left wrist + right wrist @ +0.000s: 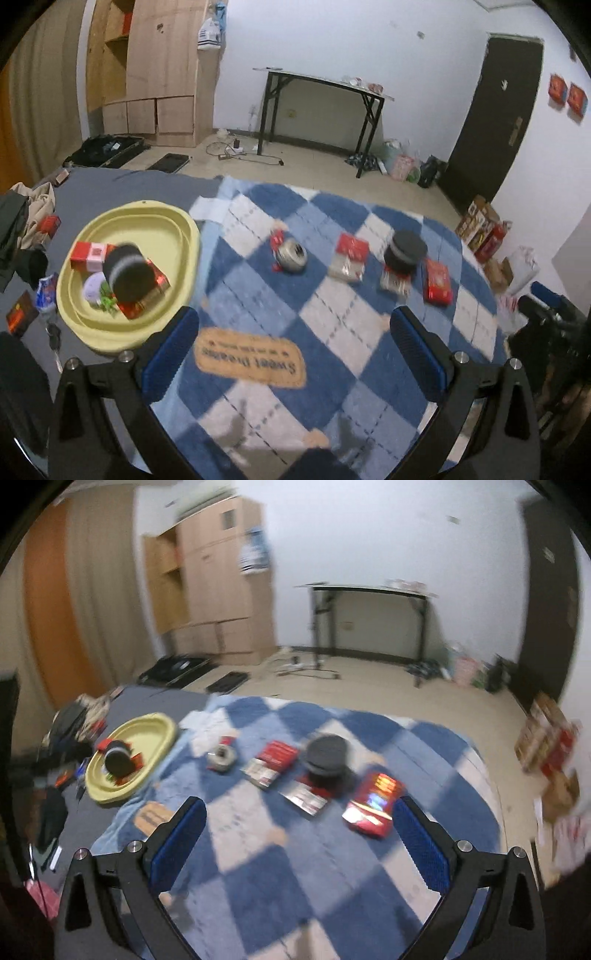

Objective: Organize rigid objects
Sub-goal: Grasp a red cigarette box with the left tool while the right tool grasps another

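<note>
A yellow oval tray (184, 236) on the left holds a black cylinder with a grey band (127, 271), red boxes and a lilac disc. On the blue checked rug (258, 295) lie a silver round tin (291, 255), a red-and-white box (349, 256), a second black cylinder (404, 252) on a small box, and a red packet (437, 282). My left gripper (295, 354) is open and empty above the rug. My right gripper (299, 843) is open and empty, near the red packet (373, 805). The tray (162, 731) and the tin (221, 757) also show there.
Clothes, keys and small red items (22, 314) lie left of the tray on the grey sheet. A tan label patch (251, 358) is on the rug. A black folding table (325, 107), a wooden cabinet (162, 74) and boxes (484, 232) stand beyond.
</note>
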`<state>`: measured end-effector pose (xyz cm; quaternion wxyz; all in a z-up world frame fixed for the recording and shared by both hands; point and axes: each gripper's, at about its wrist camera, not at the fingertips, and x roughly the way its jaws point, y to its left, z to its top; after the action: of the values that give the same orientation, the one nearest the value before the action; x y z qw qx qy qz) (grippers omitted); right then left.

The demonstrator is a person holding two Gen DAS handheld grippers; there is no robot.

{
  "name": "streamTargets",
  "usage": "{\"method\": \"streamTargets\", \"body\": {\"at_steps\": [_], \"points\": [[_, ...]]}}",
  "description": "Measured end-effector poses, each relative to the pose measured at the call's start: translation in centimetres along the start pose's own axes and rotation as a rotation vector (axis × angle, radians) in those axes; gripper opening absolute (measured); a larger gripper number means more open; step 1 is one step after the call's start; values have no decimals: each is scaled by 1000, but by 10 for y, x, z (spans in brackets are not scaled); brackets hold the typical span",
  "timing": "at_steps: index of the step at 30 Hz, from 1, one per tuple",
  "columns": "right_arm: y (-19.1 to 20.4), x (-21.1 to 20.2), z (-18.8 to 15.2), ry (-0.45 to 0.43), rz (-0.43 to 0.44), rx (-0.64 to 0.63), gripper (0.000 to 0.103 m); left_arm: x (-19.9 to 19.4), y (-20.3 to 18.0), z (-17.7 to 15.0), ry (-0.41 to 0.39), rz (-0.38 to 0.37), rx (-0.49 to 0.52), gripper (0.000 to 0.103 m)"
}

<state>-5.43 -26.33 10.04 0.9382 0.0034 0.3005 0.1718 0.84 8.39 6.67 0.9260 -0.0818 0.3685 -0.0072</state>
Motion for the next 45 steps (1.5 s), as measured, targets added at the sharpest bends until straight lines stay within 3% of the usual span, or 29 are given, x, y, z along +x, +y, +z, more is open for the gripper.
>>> {"method": "streamTargets", "body": {"at_steps": [2, 5, 10, 17, 20, 22, 23, 27, 32, 36, 43, 45], "points": [[-14, -4, -31, 13, -54, 99, 103, 11, -11, -10, -10, 56, 75, 103], [-29, 7, -40, 78, -18, 244, 103, 25, -14, -14, -30, 93, 96, 103], [-30, 6, -31, 12, -77, 191, 103, 35, -2, -14, -9, 77, 21, 103], [-42, 41, -32, 65, -96, 218, 103, 48, -5, -14, -2, 47, 21, 103], [-42, 62, -28, 76, -108, 195, 103, 65, -12, -9, 30, -10, 20, 103], [-40, 77, -28, 92, -124, 185, 103, 87, -17, -1, 121, -108, -14, 103], [-39, 84, -28, 104, -136, 180, 103, 99, -22, 4, 155, -126, -6, 103], [-41, 116, -26, 141, -148, 185, 103, 133, -49, 24, 116, -73, 125, 103], [-56, 159, -11, 152, -162, 283, 101, 196, -73, 37, 164, -35, 260, 103], [-61, 181, 10, 104, -171, 319, 102, 230, -80, 49, 187, -50, 297, 103], [-66, 243, 2, 168, -215, 261, 97, 277, -84, 61, 233, -74, 287, 103], [-69, 253, -2, 192, -208, 258, 89, 283, -92, 58, 233, -85, 305, 103]]}}
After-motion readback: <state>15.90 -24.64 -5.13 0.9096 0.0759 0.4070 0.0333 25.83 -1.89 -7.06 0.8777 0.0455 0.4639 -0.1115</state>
